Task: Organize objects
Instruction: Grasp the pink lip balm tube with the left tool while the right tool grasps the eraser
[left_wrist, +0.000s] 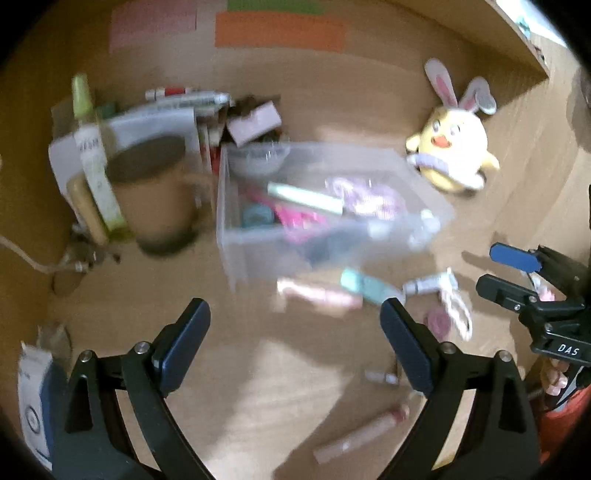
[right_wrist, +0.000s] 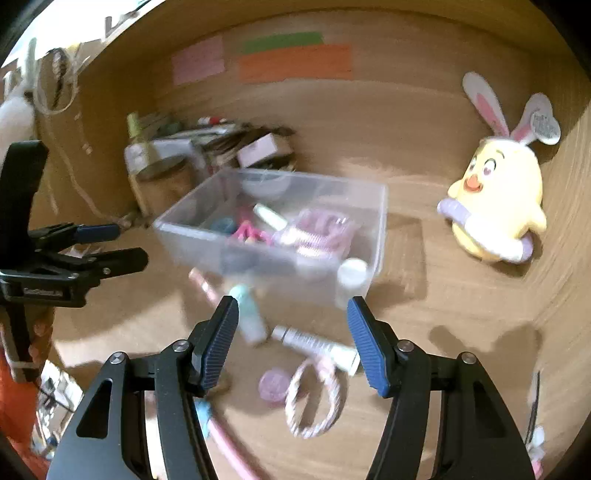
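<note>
Both the left hand-held gripper (left_wrist: 295, 332) and the right hand-held gripper (right_wrist: 291, 332) hang wide and empty over bare tabletop (right_wrist: 443, 314). The clear bin (right_wrist: 380, 206) ahead holds pink and teal toiletries. Just before it lie a white tube (right_wrist: 314, 343), a teal bottle (right_wrist: 247, 314) and a braided ring (right_wrist: 314, 402); a yellow plush chick (right_wrist: 498, 206) stands well to the right.

Motion blur smears the clear bin's (left_wrist: 236, 236) contents beyond telling

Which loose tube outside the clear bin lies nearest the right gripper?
The white tube, lying between the right gripper fingers; the teal tube sits farther left.
</note>
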